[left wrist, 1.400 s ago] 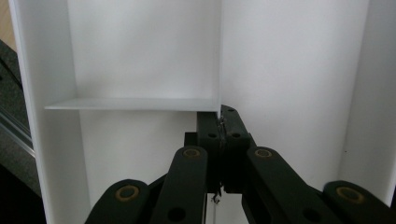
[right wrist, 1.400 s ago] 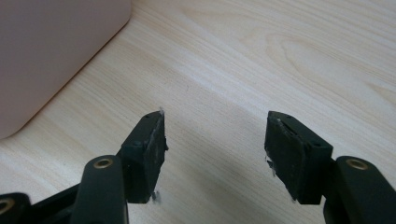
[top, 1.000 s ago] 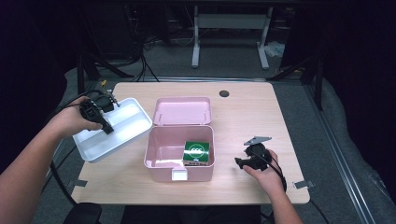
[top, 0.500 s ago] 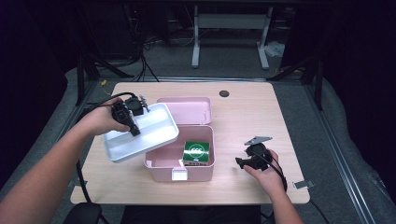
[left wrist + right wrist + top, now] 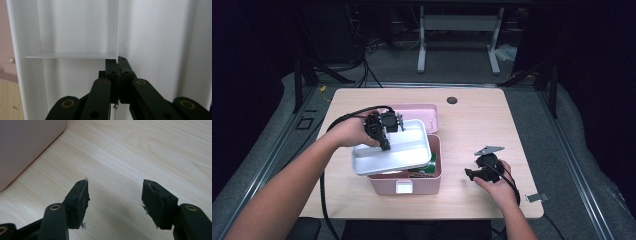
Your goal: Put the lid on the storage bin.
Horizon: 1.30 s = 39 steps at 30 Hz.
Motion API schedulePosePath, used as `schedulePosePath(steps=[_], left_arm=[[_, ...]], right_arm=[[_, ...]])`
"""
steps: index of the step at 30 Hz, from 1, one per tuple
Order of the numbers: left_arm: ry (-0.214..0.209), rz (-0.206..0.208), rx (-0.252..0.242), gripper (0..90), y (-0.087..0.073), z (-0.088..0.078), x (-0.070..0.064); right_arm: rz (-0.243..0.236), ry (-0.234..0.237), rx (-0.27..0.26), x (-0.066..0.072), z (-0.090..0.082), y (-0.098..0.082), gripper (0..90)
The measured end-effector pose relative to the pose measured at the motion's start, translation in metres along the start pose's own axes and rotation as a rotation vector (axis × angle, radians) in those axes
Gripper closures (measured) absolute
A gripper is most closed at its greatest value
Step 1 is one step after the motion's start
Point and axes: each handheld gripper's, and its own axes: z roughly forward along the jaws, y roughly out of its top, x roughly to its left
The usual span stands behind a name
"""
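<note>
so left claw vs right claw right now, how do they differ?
The left claw is shut on the white tray, pinching its inner divider wall; the right claw is open and holds nothing. The left claw is lifted, holding the tray over the open pink box; the right claw sits low over the bare wooden table, to the right of the box. Both are black, two-jawed and hand-held.

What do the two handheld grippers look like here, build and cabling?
Both are black. The left gripper trails a black cable. The right gripper carries a grey three-cornered plate on top. Their linkages have brass-coloured pivot pins, ending in blocky black fingers. Forearms are bare, no sleeves.
</note>
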Motion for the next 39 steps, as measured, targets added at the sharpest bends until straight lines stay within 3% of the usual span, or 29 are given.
schedulePosePath(steps=[5, 11, 27, 39], left_arm=[[0.004, 0.064, -0.013, 89.1, 0.017, 0.006, -0.008], [-0.012, 0.097, -0.017, 89.1, 0.026, 0.013, -0.011], [-0.015, 0.122, -0.018, 88.9, 0.026, 0.028, -0.013], [-0.039, 0.1, -0.037, 88.5, 0.023, 0.041, -0.009]], right_arm=[[-0.001, 0.002, 0.0, 0.0, 0.0, 0.0, 38.0], [-0.001, 0.001, 0.0, 0.0, 0.0, 0.0, 38.0], [-0.003, 0.01, 0.006, 0.001, 0.002, 0.0, 38.0], [-0.004, 0.015, 0.008, 0.001, 0.003, -0.001, 38.0]])
